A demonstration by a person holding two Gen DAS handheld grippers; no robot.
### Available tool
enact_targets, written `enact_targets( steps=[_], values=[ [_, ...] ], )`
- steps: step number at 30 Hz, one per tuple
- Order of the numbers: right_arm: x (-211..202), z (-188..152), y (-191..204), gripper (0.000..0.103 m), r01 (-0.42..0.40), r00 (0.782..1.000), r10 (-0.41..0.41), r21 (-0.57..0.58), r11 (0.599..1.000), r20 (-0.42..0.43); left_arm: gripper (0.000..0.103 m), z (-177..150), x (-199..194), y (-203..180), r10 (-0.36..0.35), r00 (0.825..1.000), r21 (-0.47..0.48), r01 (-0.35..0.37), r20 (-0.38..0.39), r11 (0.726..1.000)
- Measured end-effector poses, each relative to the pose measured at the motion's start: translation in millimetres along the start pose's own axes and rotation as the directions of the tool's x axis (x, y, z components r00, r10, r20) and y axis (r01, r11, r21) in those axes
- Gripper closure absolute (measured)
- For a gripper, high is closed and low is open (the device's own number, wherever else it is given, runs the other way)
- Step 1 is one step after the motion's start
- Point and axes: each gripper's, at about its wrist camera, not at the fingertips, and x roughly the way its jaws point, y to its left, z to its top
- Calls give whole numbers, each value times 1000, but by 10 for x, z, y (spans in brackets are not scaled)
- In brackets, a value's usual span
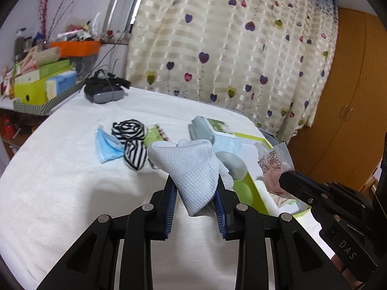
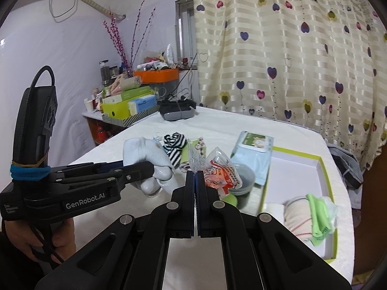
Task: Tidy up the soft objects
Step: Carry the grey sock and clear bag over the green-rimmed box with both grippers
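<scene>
My left gripper (image 1: pixel 195 181) is shut on a pale blue glove (image 1: pixel 191 169) and holds it above the white-covered table; the glove (image 2: pixel 147 159) hangs from it in the right wrist view. My right gripper (image 2: pixel 195 175) is shut on a clear snack packet with red print (image 2: pixel 217 169), also seen in the left wrist view (image 1: pixel 273 166). A white box with a green rim (image 2: pixel 324 169) holds a folded striped cloth (image 2: pixel 297 217) and a green cloth (image 2: pixel 319 215). Striped socks (image 1: pixel 131 135) and a blue face mask (image 1: pixel 106 147) lie on the table.
A wet-wipes pack (image 2: pixel 254 145) and a grey bowl (image 2: pixel 241 176) sit by the box. A dark headset (image 1: pixel 104 91) lies at the table's far edge. Cluttered shelves with boxes (image 1: pixel 41 82) stand at the left, a heart-patterned curtain (image 1: pixel 229 48) behind.
</scene>
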Motion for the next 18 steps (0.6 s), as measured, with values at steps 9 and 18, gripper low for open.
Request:
enact_targets(
  steps=[9, 18],
  values=[
    [-120, -30, -233, 103, 38, 999, -39, 31, 999, 16, 75, 47, 47, -303, -25, 1000, 63, 25, -3, 998],
    [-203, -57, -487, 103, 74, 997, -76, 63, 995, 28, 75, 90, 157, -584, -59, 998, 117, 61, -19, 991]
  ],
)
